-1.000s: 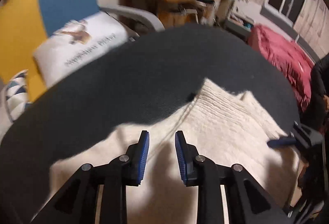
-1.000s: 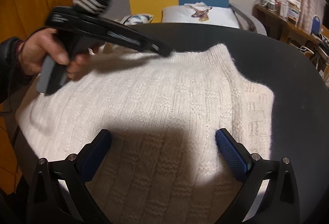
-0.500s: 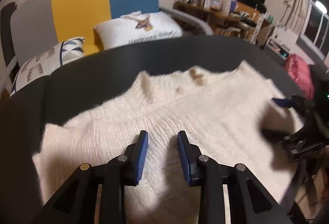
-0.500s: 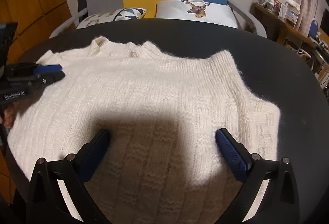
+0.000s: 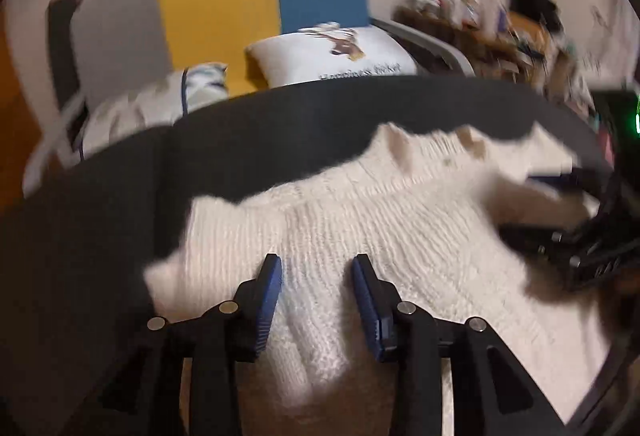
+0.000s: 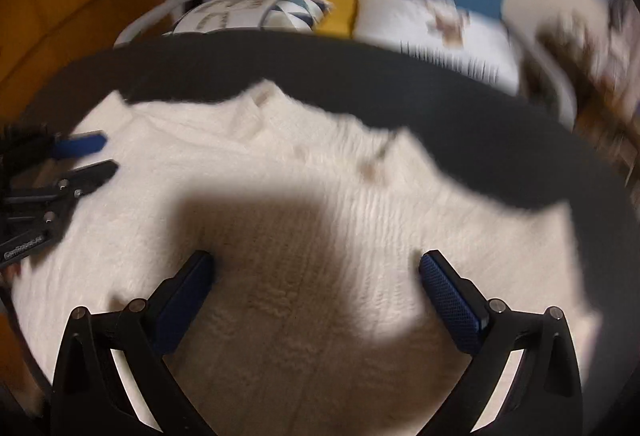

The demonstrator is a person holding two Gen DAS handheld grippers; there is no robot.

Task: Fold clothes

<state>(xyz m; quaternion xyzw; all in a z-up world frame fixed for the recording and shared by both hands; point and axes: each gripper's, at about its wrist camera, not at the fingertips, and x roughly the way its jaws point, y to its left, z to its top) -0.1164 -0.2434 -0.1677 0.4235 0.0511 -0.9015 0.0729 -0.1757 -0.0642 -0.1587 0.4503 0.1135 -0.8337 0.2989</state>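
Table (image 5: 120, 228): one, dark, lying under everything.
Sweater (image 6: 320, 204): one, cream knit, lying flat on the table.
Pillows: two sitting behind, one patterned (image 6: 256, 14), one white (image 5: 332, 54).
Right gripper (image 6: 316, 274): hovering above the sweater, fingers spread wide.
Left gripper (image 5: 317, 278): hovering above the sweater, fingers slightly parted, pinching nothing.

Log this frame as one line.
task: fold clothes | sweater: flat on table, unfolded | left hand-held gripper: open, empty | right hand-held gripper: open, empty
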